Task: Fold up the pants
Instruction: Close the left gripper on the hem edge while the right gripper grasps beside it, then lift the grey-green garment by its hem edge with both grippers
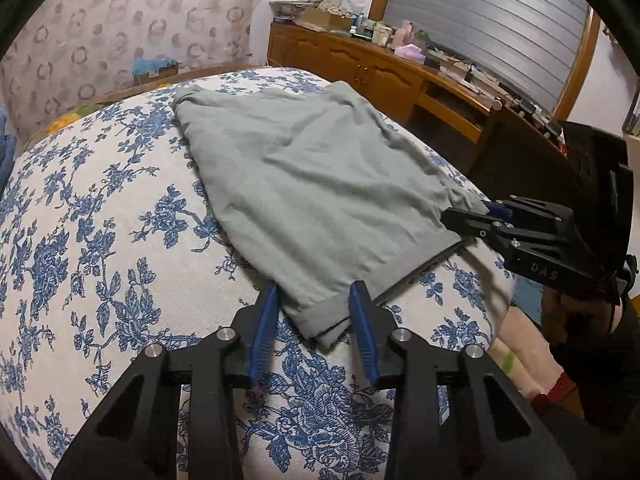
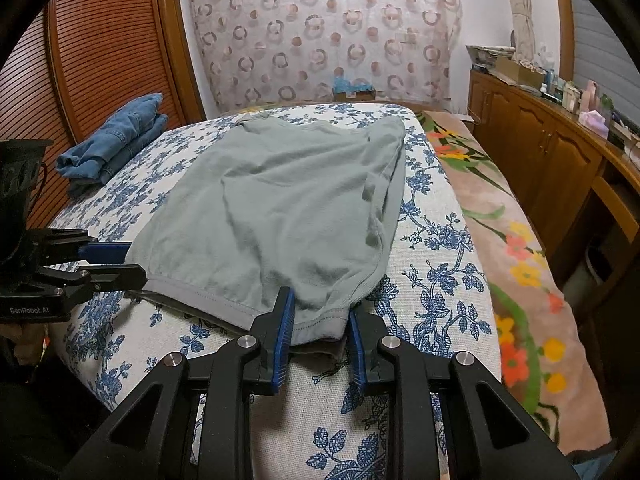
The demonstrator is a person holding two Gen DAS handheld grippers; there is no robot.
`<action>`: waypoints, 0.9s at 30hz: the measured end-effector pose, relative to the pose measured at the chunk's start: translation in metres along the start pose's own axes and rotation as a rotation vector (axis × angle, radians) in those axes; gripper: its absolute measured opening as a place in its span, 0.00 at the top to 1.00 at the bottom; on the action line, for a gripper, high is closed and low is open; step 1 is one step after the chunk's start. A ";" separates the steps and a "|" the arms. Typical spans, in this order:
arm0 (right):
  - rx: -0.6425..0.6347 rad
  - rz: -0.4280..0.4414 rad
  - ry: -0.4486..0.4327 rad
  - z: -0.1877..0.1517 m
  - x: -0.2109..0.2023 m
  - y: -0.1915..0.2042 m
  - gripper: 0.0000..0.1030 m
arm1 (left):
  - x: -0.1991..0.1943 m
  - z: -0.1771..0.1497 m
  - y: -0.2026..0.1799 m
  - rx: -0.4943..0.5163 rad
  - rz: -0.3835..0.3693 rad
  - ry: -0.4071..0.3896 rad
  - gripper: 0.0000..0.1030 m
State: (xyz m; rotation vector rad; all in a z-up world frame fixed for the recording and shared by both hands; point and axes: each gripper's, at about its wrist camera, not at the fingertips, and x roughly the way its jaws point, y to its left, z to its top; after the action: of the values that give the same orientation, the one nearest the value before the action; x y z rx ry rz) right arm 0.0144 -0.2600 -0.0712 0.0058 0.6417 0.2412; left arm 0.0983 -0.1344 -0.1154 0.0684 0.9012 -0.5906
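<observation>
Grey-green pants lie folded over on a blue-flowered bedspread; they also show in the right wrist view. My left gripper is open, its blue pads on either side of the near hem corner. In the right wrist view it appears at the left by the hem's left end. My right gripper is open, its pads straddling the hem's right corner. In the left wrist view it sits at the right edge of the pants.
Folded blue jeans rest at the bed's far left. A floral blanket covers the bed's right side. A wooden dresser with clutter stands beyond, and a louvred wooden door stands on the left.
</observation>
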 end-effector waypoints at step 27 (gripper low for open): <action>-0.086 0.122 -0.271 0.087 -0.083 0.037 0.92 | -0.123 0.071 0.014 0.040 0.033 -0.325 0.94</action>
State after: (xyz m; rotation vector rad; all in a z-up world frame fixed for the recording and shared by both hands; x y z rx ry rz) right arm -0.0070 -0.2371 0.0506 -0.0046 0.3615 0.3787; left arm 0.0979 -0.0877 0.0194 0.0226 0.5717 -0.5694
